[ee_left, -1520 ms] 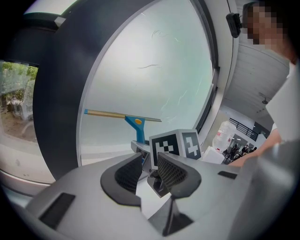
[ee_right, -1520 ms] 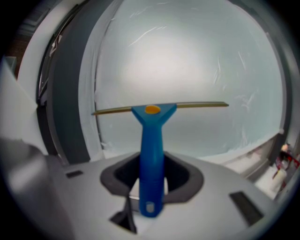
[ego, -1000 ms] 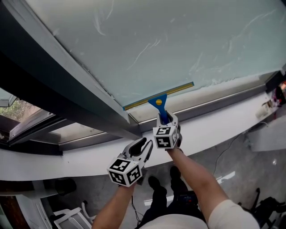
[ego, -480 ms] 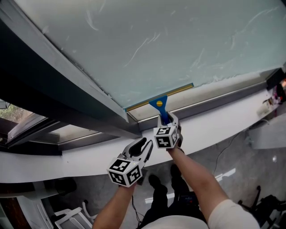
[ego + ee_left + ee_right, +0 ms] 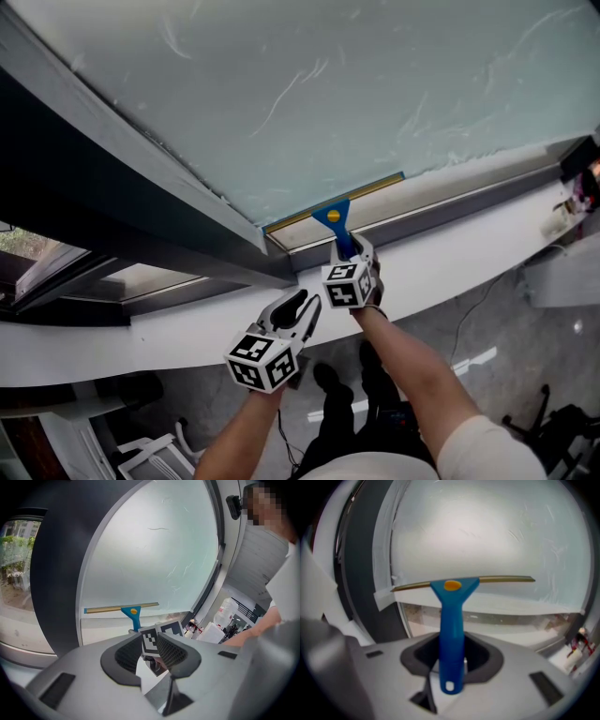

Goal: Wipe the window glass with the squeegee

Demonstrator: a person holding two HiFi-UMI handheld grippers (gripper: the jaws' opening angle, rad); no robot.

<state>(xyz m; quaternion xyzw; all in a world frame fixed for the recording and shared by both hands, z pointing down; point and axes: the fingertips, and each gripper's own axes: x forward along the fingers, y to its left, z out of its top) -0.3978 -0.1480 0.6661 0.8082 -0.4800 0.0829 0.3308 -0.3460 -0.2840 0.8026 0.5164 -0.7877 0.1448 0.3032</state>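
The squeegee point(image 5: 335, 221) has a blue handle, a yellow dot and a brass-coloured blade. Its blade lies against the bottom strip of the window glass point(image 5: 375, 84), close to the lower left corner. My right gripper point(image 5: 349, 251) is shut on the handle from below. In the right gripper view the squeegee point(image 5: 452, 620) stands upright between the jaws of the right gripper point(image 5: 452, 656). My left gripper point(image 5: 298, 314) hangs lower left of it, open with nothing between its jaws. From the left gripper point(image 5: 149, 651) the squeegee point(image 5: 133, 613) shows ahead.
A dark window frame point(image 5: 141, 206) runs along the glass's left side. A white sill point(image 5: 450, 253) lies under the glass, with small items point(image 5: 581, 187) at its right end. A side window point(image 5: 28, 248) shows greenery. My feet point(image 5: 328, 380) stand on grey floor.
The squeegee blade has slid a touch lower on the glass, toward the bottom frame. My left gripper has stayed where it was.
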